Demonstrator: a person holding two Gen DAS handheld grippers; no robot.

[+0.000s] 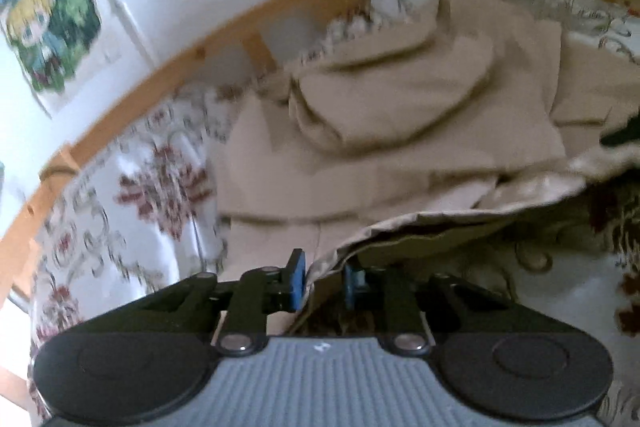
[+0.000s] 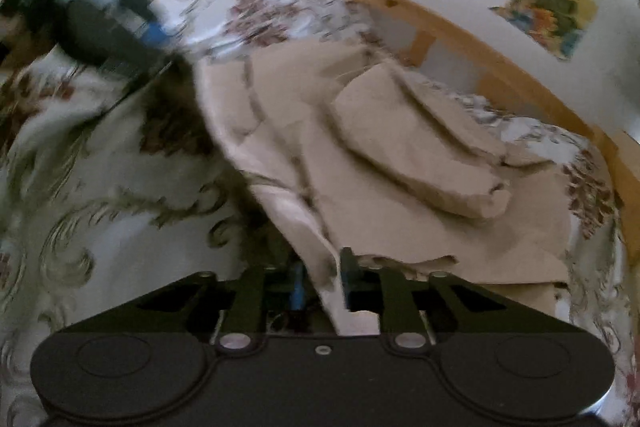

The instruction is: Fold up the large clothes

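Note:
A large beige garment lies spread on a floral bedspread, with a folded part bunched on top. My left gripper is shut on the garment's near edge, lifted above the bed. In the right wrist view the same garment runs away from my right gripper, which is shut on another part of its near edge. The left gripper also shows in the right wrist view at upper left, blurred. The right gripper's tip shows dark at the right edge of the left wrist view.
A wooden bed rail borders the far side of the bed; it also shows in the right wrist view. A white wall with colourful posters stands behind. The floral bedspread surrounds the garment.

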